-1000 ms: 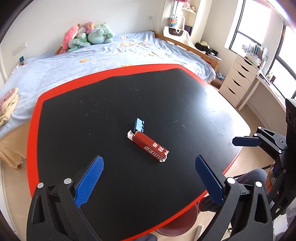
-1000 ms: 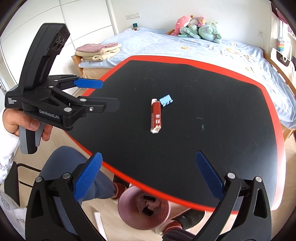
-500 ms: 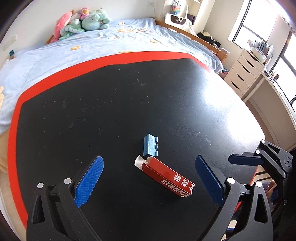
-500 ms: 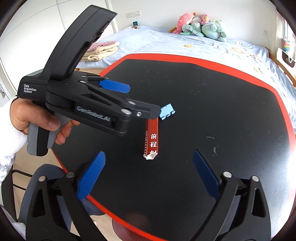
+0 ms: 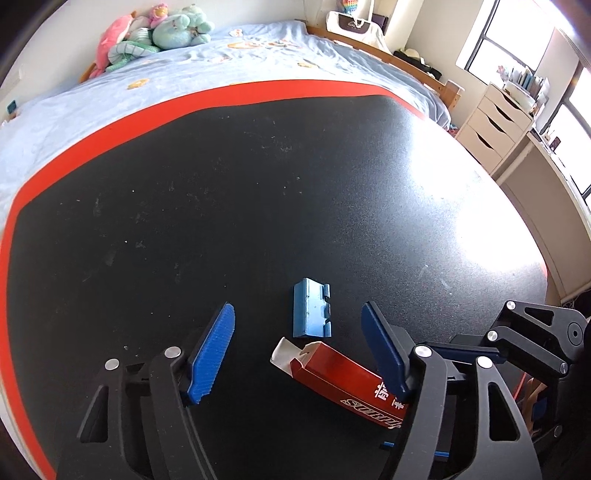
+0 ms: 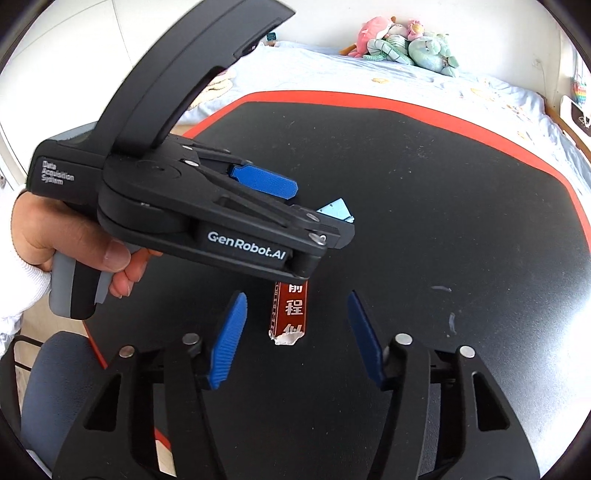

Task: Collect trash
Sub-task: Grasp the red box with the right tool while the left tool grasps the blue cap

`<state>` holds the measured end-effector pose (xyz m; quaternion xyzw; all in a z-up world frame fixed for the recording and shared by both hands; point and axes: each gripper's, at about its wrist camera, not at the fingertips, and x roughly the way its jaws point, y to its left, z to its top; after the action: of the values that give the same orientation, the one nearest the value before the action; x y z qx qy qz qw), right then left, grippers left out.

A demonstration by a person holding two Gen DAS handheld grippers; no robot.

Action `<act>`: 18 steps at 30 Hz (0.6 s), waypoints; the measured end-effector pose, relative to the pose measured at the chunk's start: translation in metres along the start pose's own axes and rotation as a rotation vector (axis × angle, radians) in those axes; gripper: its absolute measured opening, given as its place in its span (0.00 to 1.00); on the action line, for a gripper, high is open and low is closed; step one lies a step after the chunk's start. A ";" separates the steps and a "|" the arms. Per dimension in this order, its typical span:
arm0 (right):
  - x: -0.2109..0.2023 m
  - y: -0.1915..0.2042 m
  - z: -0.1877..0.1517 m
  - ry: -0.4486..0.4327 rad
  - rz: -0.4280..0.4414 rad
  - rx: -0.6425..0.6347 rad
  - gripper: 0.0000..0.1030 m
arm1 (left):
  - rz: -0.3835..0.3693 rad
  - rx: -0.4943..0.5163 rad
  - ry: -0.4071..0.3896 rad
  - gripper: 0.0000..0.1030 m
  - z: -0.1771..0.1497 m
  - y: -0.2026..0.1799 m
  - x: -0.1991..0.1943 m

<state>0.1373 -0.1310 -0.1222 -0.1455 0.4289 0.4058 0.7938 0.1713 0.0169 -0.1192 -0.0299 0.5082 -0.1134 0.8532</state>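
Black desk (image 5: 258, 192) with a red rim, a bed (image 5: 207, 62) behind it carrying plush toys (image 5: 155, 33).

Red carton (image 5: 343, 380) flat on the desk, white torn flap at one end, white lettering along its side. Blue clip (image 5: 311, 313) flat on the desk just beyond the flap end, close to the carton but not clearly touching it.

Left hand-held gripper (image 5: 299, 352) low over the desk, blue fingers (image 5: 212, 354) spread wide. Flap end of the carton between the fingers, nearer the right one; rest of the carton running under that finger and out past it. No finger visibly touching carton or clip. Clip just ahead of the fingertips.

Right hand-held gripper (image 6: 295, 336) also spread wide, facing the carton's other torn end (image 6: 288, 317), which lies between its blue fingers (image 6: 229, 339) without contact. Seen from the right wrist, the left hand-held gripper (image 6: 207, 218) crossing above the carton's far half, held by a hand (image 6: 70, 240) at its grey grip. Clip (image 6: 336, 210) peeking out behind that gripper's tip.

White drawers (image 5: 495, 125) beside a window at the far right in the left wrist view. Blue-grey chair seat (image 6: 55, 376) below the desk edge in the right wrist view.
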 end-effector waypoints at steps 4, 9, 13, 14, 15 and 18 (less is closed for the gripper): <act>0.007 0.006 -0.001 0.010 -0.022 -0.030 0.41 | 0.005 0.011 0.000 0.48 0.001 0.000 0.000; 0.008 0.009 -0.005 0.015 -0.036 -0.050 0.21 | 0.012 0.023 0.003 0.28 -0.001 -0.002 -0.001; 0.007 0.009 -0.005 0.018 -0.027 -0.053 0.17 | 0.008 0.025 0.009 0.21 0.000 -0.002 -0.001; 0.006 0.010 -0.006 0.019 -0.025 -0.054 0.16 | 0.008 0.026 0.009 0.20 0.000 -0.003 0.000; 0.006 0.011 -0.006 0.020 -0.024 -0.054 0.15 | 0.011 0.023 0.005 0.20 0.001 -0.002 -0.001; 0.003 0.011 -0.011 0.023 -0.022 -0.052 0.14 | 0.017 0.014 -0.006 0.19 0.002 -0.003 -0.002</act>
<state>0.1231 -0.1293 -0.1297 -0.1757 0.4258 0.4062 0.7892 0.1714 0.0145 -0.1157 -0.0201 0.5050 -0.1096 0.8559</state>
